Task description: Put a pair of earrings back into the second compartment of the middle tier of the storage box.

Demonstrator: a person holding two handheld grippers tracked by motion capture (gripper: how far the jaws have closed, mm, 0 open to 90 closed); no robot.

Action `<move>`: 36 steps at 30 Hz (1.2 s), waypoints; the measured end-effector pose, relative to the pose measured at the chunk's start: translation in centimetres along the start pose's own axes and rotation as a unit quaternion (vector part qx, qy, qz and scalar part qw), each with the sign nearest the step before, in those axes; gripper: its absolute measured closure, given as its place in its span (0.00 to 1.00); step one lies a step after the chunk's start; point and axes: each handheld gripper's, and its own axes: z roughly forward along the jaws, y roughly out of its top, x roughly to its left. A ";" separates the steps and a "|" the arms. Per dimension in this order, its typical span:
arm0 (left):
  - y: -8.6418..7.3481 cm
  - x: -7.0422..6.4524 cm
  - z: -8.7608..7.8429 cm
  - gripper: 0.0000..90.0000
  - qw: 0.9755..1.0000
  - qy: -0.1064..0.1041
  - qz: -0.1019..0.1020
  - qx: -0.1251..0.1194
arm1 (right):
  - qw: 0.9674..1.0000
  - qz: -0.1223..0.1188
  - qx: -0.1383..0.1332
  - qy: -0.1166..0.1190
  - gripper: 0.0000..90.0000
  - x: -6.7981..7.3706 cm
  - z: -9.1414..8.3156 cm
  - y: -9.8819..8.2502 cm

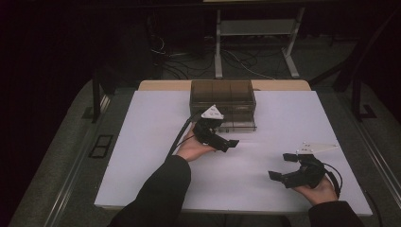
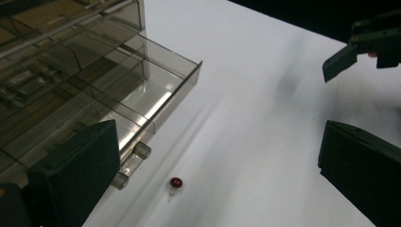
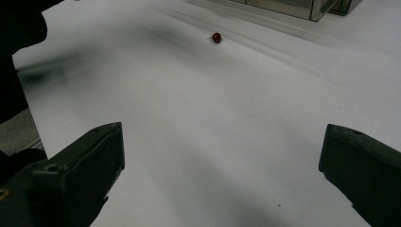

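Both our grippers are spread, holding nothing: left gripper (image 1: 226,143) just in front of the clear drawer box (image 1: 222,97), right gripper (image 1: 283,166) well apart. Gripper views catch a small red bead (image 2: 176,182) on the white table (image 1: 146,142), just beside the open drawer (image 2: 163,97).

L tool (image 1: 226,140) & R tool (image 1: 280,166) both agape.

sleeves (image 1: 156,194): dark, long
left gripper (image 1: 226,143): black, blocky jaws, grey three-cornered plate, black cable
right gripper (image 1: 283,166): black, pale plate, looped black cable
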 end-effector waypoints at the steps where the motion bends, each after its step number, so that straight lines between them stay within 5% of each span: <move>1: -0.1 0.0 0.1 0.00 1.000 -0.001 0.004 0.005 | 1.000 0.000 0.000 0.000 0.01 0.0 0.0 0.0; 14: -1.3 -0.7 1.8 0.00 0.999 -0.008 0.021 0.031 | 1.000 0.000 0.001 0.001 0.01 0.0 0.0 0.0; 18: -1.6 -0.7 2.3 0.00 0.999 -0.009 0.012 0.044 | 1.000 -0.001 0.002 0.001 0.01 0.0 0.0 0.0; 23: -2.0 -0.7 3.0 0.07 0.999 -0.009 0.004 0.054 | 1.000 0.000 0.003 0.002 0.01 0.1 0.1 0.0; 26: -2.3 -0.3 3.4 0.13 0.998 -0.004 0.023 0.066 | 1.000 -0.001 0.003 0.002 0.01 0.1 0.1 0.0; 36: -3.2 0.0 5.0 0.30 0.996 0.022 0.026 0.082 | 1.000 -0.003 0.004 0.005 0.01 0.1 0.1 -0.1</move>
